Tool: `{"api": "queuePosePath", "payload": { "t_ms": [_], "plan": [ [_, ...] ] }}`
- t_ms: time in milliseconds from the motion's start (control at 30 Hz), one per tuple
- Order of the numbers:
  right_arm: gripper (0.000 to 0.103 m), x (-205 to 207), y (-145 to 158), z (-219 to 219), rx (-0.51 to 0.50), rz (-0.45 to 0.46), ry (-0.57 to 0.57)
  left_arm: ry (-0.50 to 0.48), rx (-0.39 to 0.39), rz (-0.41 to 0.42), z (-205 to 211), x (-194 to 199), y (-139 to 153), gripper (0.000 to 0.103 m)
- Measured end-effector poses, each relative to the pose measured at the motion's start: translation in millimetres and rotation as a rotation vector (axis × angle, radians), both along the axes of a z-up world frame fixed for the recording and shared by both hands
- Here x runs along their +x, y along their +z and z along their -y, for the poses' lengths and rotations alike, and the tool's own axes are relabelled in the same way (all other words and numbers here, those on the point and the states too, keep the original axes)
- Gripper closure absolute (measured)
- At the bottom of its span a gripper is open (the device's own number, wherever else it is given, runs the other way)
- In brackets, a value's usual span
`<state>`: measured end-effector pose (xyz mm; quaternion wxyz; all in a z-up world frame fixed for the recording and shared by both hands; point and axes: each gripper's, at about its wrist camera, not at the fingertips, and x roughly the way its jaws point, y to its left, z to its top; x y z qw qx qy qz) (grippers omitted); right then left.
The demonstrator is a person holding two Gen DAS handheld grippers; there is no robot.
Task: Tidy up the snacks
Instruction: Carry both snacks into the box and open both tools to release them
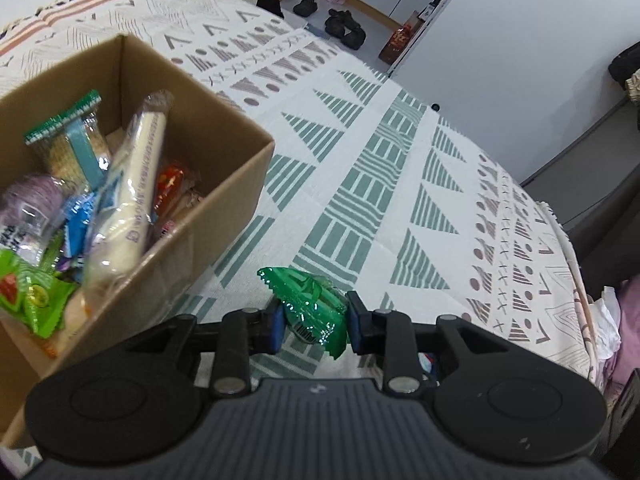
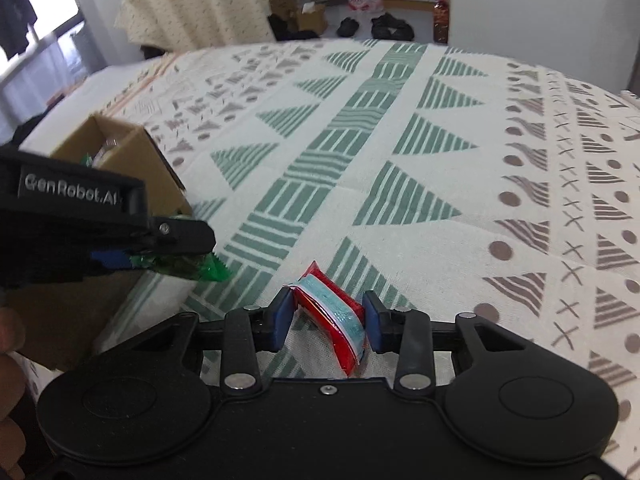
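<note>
Brimming with mixed wrapped snacks, cardboard box (image 1: pixel 192 184) sits beside left tool (image 1: pixel 314 322) clamping green packet (image 1: pixel 312 304).

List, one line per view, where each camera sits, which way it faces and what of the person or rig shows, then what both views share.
Left wrist: rides the left gripper, angled down over the patterned tablecloth and cardboard box; its blue pads pinch a green packet.
Right wrist: rides the right gripper, angled down along the table; pads flank a red packet; a hand shows at left.
Shared: box, tablecloth, green packet, left gripper.
</note>
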<state>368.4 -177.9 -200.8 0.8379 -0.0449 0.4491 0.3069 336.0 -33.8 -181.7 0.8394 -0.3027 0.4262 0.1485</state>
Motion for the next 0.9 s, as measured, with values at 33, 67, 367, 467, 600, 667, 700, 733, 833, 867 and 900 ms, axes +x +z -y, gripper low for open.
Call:
{"api": "queuePosePath", "payload": {
  "t_ms": [33, 67, 367, 467, 600, 667, 700, 733, 833, 867, 900],
  "plan": [
    [0.066, -1.6, 4.0, 2.2, 0.008, 0.004, -0.009, -0.001, 0.004, 0.004, -0.2, -1.9, 3.2, 0.073],
    [0.066, -3.8, 8.5, 4.6, 0.016, 0.009, -0.022, -0.001, 0.009, 0.01, -0.8, -4.3, 7.3, 0.073],
    [0.066, -22.1, 52.0, 18.2, 0.115, 0.088, -0.112, 0.007, 0.047, 0.071, -8.4, -31.4, 46.5, 0.073],
    [0.066, -28.4, 66.0, 19.4, 0.142, 0.122, -0.129, 0.012, 0.061, 0.093, -12.7, -41.2, 58.6, 0.073],
    [0.066, -39.6, 78.3, 18.8, 0.182, 0.152, -0.153, 0.023, 0.077, 0.113, -19.9, -54.0, 71.9, 0.073],
    [0.066, -46.8, 82.3, 19.0, 0.206, 0.154, -0.171, 0.029, 0.084, 0.121, -23.5, -59.7, 77.5, 0.073],
    [0.066, -50.0, 84.6, 18.8, 0.217, 0.158, -0.175, 0.032, 0.086, 0.124, -25.6, -62.9, 80.0, 0.073],
    [0.066, -53.7, 86.9, 18.8, 0.229, 0.164, -0.18, 0.035, 0.089, 0.127, -27.8, -65.2, 82.4, 0.073],
    [0.066, -60.4, 92.2, 18.9, 0.269, 0.166, -0.199, 0.045, 0.095, 0.134, -33.8, -72.7, 88.7, 0.073],
    [0.066, -62.8, 93.4, 18.8, 0.285, 0.165, -0.205, 0.048, 0.098, 0.136, -35.6, -75.0, 90.7, 0.073],
    [0.066, -64.9, 94.5, 18.1, 0.297, 0.165, -0.207, 0.051, 0.102, 0.139, -37.3, -77.4, 92.7, 0.073]
  ]
}}
